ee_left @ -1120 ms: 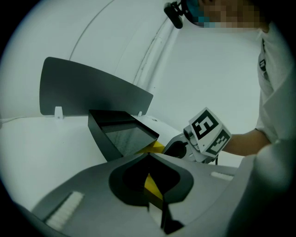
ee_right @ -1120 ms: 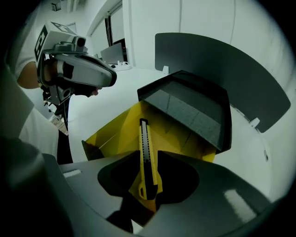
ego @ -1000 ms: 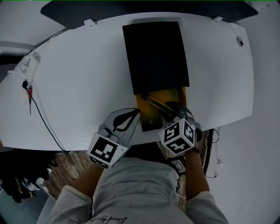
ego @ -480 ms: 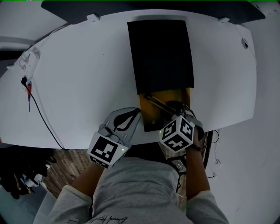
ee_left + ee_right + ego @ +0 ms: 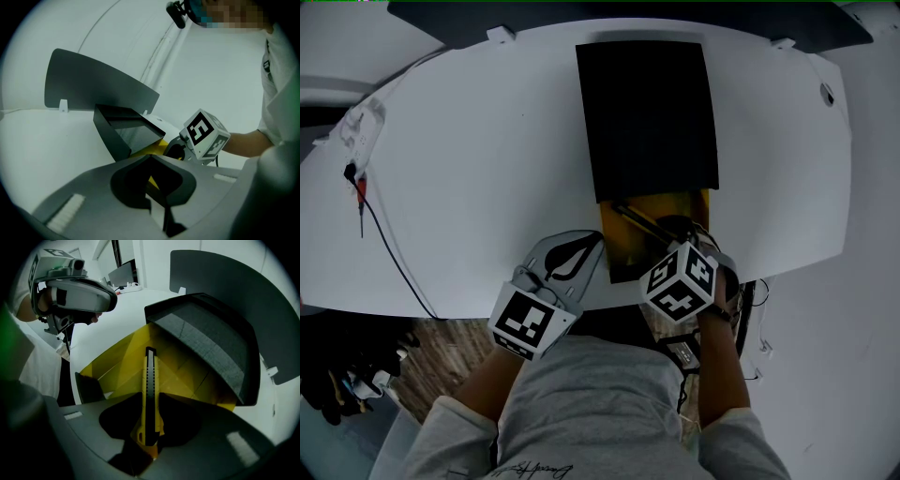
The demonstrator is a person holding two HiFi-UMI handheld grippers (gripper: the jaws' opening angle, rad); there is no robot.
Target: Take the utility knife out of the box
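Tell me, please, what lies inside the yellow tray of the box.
A yellow-and-black utility knife lies in the yellow tray. The tray's far end runs under the black cover, so anything there is hidden.

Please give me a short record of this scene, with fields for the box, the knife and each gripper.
Box: black sleeve on the white table, yellow tray pulled out towards the person
Knife: utility knife lying in the tray, not lifted
Right gripper: over the tray, jaws just closing, knife's end between them, not yet gripped
Left gripper: closed on the tray's left wall, it seems
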